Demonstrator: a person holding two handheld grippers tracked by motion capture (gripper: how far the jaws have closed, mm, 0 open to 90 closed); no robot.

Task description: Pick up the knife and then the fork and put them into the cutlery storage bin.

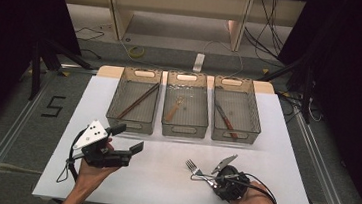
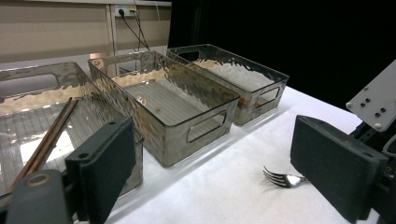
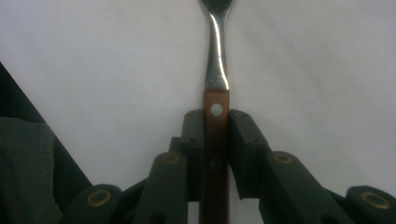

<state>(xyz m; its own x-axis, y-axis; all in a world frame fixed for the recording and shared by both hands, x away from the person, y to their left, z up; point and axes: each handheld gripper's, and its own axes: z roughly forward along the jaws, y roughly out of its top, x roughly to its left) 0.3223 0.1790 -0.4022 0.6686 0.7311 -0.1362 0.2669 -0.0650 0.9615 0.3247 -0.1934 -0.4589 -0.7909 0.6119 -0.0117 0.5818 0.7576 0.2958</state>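
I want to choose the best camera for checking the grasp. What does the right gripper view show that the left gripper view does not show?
The right gripper view alone shows the fork's wooden handle clamped between the right gripper jaws. The left gripper view alone shows three clear bins, with chopsticks in the nearest one, and the left gripper open and holding nothing. Both show the fork and the white table surface.

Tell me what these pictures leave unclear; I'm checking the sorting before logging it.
- Fork: tines cut off by the right gripper view's top edge.
- Middle bin: its utensil is too small in the high view to name.
- Right bin: wavy wall hides its contents in the left gripper view.
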